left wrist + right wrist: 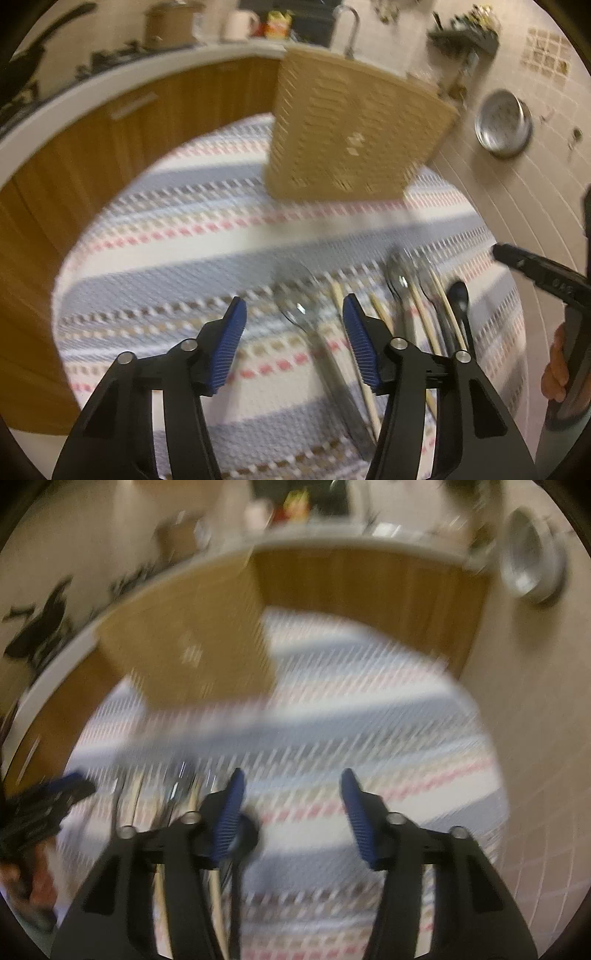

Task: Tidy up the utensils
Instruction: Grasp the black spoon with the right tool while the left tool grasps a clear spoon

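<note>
A tan slotted utensil basket (351,136) stands at the far side of a striped cloth (177,251). Several utensils lie side by side on the cloth: a clear plastic spoon (301,314), metal spoons (400,280), wooden chopsticks (424,314) and a dark spoon (459,295). My left gripper (293,310) is open just above the clear spoon's bowl. My right gripper (291,786) is open and empty above the cloth, with the dark spoon (245,830) beside its left finger. The right wrist view is heavily blurred; the basket (192,646) shows at upper left.
A curved wooden cabinet front (92,147) with a white countertop borders the cloth. A metal bowl (502,123) hangs on the tiled wall at right. A tap (351,26), a pot and a jug stand on the counter. The other gripper (546,280) shows at right.
</note>
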`<state>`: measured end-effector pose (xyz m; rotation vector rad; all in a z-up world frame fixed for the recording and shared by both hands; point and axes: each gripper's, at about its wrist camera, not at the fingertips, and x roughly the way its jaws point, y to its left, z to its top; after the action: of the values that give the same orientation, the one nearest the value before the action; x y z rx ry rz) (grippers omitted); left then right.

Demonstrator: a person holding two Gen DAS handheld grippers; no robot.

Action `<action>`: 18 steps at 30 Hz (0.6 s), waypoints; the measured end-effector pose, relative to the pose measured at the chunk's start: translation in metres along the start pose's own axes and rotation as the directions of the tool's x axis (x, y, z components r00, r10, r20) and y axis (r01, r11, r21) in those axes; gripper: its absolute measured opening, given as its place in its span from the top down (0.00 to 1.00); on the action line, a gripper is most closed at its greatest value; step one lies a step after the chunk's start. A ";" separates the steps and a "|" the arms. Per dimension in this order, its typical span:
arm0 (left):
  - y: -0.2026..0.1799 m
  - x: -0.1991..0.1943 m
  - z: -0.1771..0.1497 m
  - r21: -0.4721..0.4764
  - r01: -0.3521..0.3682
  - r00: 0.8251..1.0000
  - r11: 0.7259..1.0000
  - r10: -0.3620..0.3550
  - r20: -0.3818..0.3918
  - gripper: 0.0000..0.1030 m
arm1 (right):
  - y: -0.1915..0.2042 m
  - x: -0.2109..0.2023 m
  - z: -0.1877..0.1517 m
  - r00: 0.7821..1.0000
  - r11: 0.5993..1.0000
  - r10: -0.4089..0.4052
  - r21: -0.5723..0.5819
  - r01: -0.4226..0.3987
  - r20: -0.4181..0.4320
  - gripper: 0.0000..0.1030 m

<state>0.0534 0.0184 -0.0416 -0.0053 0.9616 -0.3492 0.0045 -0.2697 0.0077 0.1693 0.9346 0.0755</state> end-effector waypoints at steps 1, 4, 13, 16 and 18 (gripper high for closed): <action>-0.003 0.001 -0.002 0.002 0.015 1.000 1.000 -0.015 -0.011 0.53 | 0.002 0.008 -0.006 0.996 0.999 0.041 -0.006 -0.042 -0.074 0.64; -0.008 0.008 -0.005 0.027 0.016 0.999 1.000 -0.015 -0.041 0.59 | 0.011 0.019 -0.020 0.975 0.993 0.111 -0.016 -0.116 -0.192 0.68; -0.001 0.018 -0.014 0.018 0.083 0.993 0.996 -0.081 -0.090 0.64 | 0.037 0.031 -0.033 0.962 0.989 0.046 -0.122 -0.082 -0.269 0.83; -0.003 0.017 -0.015 0.016 0.092 0.991 0.996 -0.090 -0.096 0.64 | 0.035 0.033 -0.034 0.957 0.989 0.030 -0.132 -0.071 -0.287 0.83; -0.007 0.019 -0.012 0.025 0.083 0.992 0.996 -0.081 -0.102 0.63 | 0.035 0.033 -0.035 0.958 0.988 0.027 -0.139 -0.069 -0.284 0.85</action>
<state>0.0513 0.0086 -0.0626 -0.0004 1.0579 -0.4428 -0.0043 -0.2265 -0.0325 0.0440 1.2050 0.2180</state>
